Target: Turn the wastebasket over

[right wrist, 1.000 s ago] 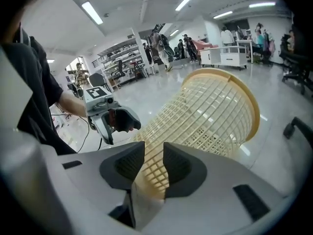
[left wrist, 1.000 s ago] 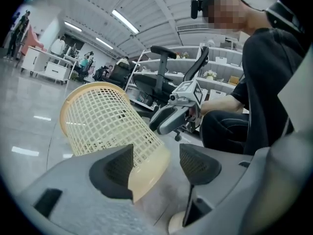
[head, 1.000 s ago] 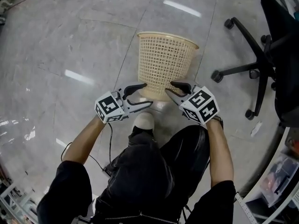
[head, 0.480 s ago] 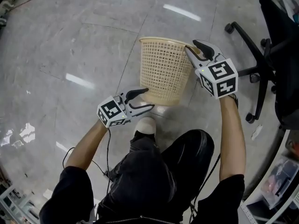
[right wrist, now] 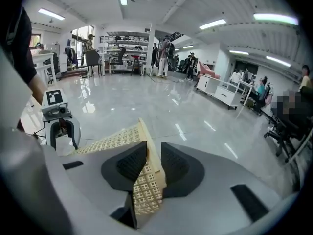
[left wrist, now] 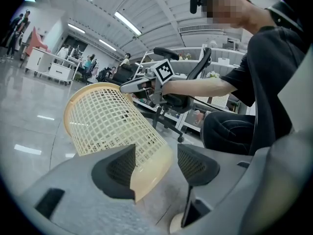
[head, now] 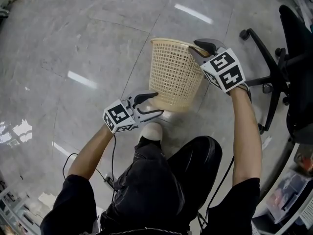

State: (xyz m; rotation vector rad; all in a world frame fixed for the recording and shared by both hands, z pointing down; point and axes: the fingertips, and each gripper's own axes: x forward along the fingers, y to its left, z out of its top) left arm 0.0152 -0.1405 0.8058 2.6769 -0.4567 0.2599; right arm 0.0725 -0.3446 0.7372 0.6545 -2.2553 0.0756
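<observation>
Jaws just closing: right gripper (head: 198, 47) clamps the tilted wastebasket (head: 173, 72) rim, left gripper (head: 155, 103) gapes around its half-hidden base

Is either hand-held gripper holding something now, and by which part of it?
The right hand-held gripper, jaws just closed further, pinches the wastebasket by its rim. The left hand-held gripper, jaws also closing, straddles its base without clamping.

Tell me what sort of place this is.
Probably a large open-plan office or lab hall. It has a wide, glossy grey tiled floor, a black wheeled office chair, white desks along the far side, and long ceiling strip lights.
</observation>
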